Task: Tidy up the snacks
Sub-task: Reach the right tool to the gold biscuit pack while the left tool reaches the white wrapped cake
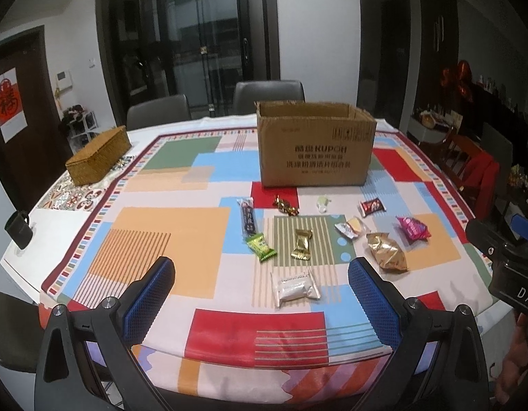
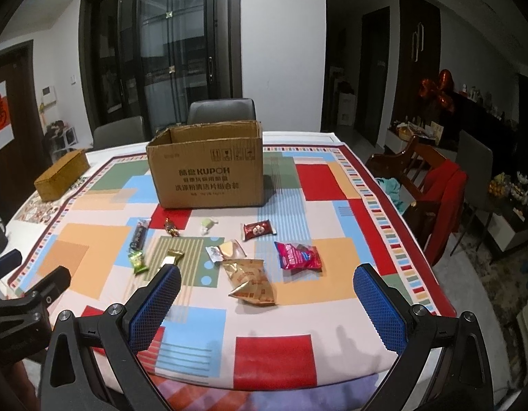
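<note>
An open brown cardboard box (image 1: 315,144) (image 2: 209,171) stands at the far middle of the table. In front of it lie several wrapped snacks: a white packet (image 1: 294,289), a green one (image 1: 261,247), a gold one (image 1: 302,244), a crumpled gold bag (image 1: 387,251) (image 2: 251,282), a pink bag (image 1: 413,227) (image 2: 300,256) and a dark red packet (image 1: 372,206) (image 2: 259,230). My left gripper (image 1: 262,274) hovers open just short of the white packet. My right gripper (image 2: 267,279) is open above the near table, with the gold bag seen between its fingers.
A woven lidded basket (image 1: 98,156) (image 2: 62,174) sits at the far left of the patterned tablecloth (image 1: 168,236). Grey chairs (image 1: 269,97) stand behind the table, and a wooden chair with a red garment (image 2: 442,202) is at the right. A dark mug (image 1: 19,229) rests at the left edge.
</note>
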A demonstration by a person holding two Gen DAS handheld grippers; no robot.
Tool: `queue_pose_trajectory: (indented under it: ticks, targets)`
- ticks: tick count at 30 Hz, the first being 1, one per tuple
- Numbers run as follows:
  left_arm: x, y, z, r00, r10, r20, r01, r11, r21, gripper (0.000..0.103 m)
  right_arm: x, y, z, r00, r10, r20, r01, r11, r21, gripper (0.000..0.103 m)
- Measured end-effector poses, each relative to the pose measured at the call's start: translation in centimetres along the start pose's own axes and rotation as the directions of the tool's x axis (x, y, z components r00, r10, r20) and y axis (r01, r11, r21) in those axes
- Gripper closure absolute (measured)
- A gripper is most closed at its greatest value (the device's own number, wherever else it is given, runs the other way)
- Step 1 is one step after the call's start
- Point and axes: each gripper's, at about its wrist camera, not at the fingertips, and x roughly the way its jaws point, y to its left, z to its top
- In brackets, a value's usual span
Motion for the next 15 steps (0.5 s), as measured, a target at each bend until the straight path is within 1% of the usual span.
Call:
queue_pose_trajectory:
  ticks: [11, 15]
  targets:
    - [3.5, 0.0, -0.1, 0.994, 0.002, -0.108, -0.001, 1.000, 0.012, 0.000, 2.9, 1.1, 0.1, 0.998, 0.010, -0.065, -0.012, 0.999, -0.035, 0.001]
    - [4.5, -0.1, 0.0, 0.990, 0.004, -0.139, -0.002, 1.000, 0.018, 0.000, 4.3, 1.3, -0.1, 0.994, 0.024, -0.103, -0.028, 0.999, -0.039, 0.001]
